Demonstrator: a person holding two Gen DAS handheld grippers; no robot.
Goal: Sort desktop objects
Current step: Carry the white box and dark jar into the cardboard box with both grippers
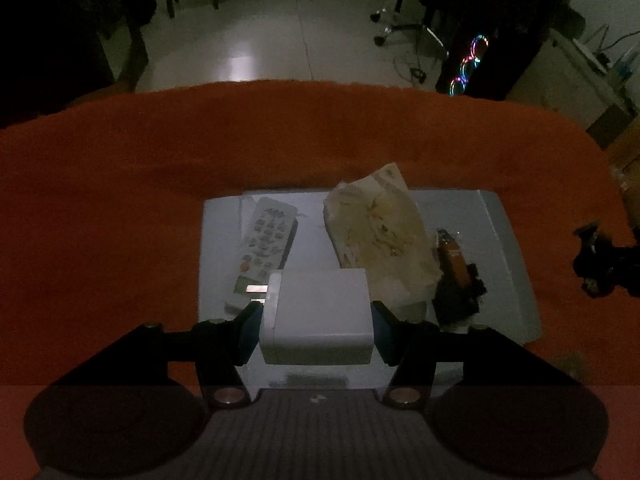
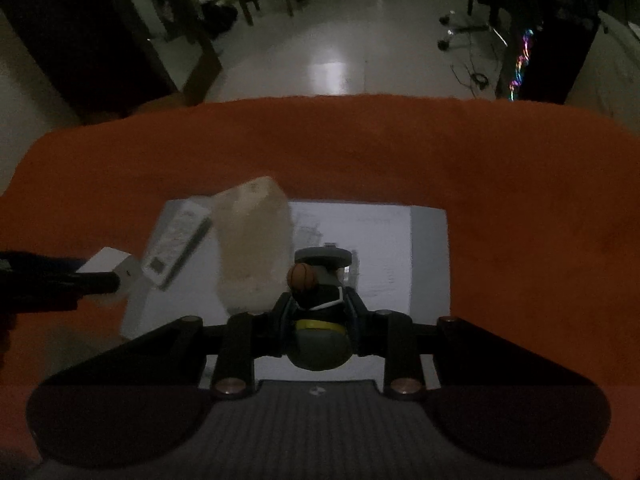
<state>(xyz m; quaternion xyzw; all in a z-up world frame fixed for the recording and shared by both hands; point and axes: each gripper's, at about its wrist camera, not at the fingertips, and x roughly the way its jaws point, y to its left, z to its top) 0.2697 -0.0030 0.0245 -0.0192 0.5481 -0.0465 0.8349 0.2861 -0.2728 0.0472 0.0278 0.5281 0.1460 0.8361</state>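
left gripper (image 1: 316,316) jaws clamp a white box (image 1: 318,312) — remote (image 1: 266,244) just ahead; right gripper (image 2: 318,312) jaws grip a toy figure (image 2: 318,320).

Counted across both views: one white charger block (image 1: 318,316), one remote control (image 1: 266,242), one crumpled tissue packet (image 1: 380,232) and one basketball figurine (image 2: 320,320). There is one grey tray (image 1: 508,248) under them and one orange cloth (image 1: 120,200) over the desk. Two tongs are in use, left (image 1: 316,320) and right (image 2: 320,320).
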